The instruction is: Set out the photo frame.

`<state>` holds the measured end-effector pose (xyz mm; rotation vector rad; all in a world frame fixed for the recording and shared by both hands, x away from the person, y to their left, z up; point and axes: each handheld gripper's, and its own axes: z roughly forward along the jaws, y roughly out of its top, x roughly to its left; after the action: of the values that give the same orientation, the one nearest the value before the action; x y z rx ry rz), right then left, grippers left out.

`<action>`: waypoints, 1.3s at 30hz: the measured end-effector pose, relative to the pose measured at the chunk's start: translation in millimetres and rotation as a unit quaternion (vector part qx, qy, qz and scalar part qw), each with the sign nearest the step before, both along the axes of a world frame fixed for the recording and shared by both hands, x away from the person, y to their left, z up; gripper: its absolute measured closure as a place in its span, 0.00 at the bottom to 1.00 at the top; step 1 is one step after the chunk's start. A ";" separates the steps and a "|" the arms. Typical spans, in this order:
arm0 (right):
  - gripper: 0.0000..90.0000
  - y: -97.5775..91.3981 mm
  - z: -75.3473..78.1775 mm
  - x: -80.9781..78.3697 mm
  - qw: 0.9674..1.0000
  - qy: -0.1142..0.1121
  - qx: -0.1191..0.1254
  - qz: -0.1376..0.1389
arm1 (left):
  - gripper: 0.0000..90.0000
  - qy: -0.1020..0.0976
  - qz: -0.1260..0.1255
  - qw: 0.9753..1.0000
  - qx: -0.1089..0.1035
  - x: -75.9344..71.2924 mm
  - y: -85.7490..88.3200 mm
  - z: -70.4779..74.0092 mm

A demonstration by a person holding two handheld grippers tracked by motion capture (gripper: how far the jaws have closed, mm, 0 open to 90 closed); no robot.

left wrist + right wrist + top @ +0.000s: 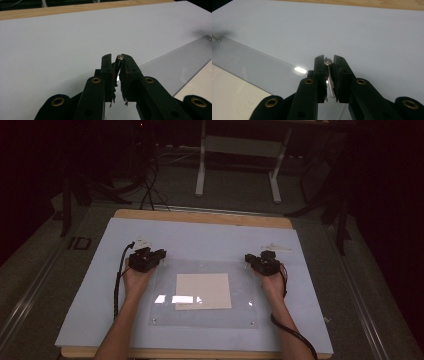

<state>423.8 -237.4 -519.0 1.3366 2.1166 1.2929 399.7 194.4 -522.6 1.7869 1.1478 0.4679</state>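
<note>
standing over the pale blue surface, a person grips one black claw in each hand. the left claw sits at the far left corner of a clear acrylic sheet, and in the left gripper view the left claw has its jaws drawn nearly together on a small silver round-headed screw, whose head peeks out at the tips. the right claw sits at the sheet's far right corner; in the right gripper view the right claw is closed to a narrow gap around a slim shiny metal screw that runs lengthways between the pads. a beige square of paper lies under the sheet, between the two claws and a little nearer the person. another small screw stands at the sheet's corner, well off from the right claw.
</note>
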 end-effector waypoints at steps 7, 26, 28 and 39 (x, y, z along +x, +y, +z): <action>0.90 -0.7 -0.4 0.4 1.000 0.002 0.005 0.001 | 0.90 0.005 -0.001 1.000 -0.006 1.7 0.1 -0.3; 0.90 -4.4 1.0 8.1 0.999 0.031 0.020 0.013 | 0.88 0.059 -0.025 0.996 -0.059 13.9 12.7 0.1; 0.90 -4.6 1.7 9.5 0.999 0.037 0.019 0.015 | 0.88 0.063 -0.026 0.996 -0.062 15.5 13.1 0.2; 0.91 -3.9 5.2 21.2 0.997 0.069 0.022 0.009 | 0.89 0.093 -0.021 0.991 -0.094 27.4 16.1 -2.7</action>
<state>445.0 -241.3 -513.8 1.4676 2.2077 1.2952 427.1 210.4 -525.4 1.7120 1.2360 0.1645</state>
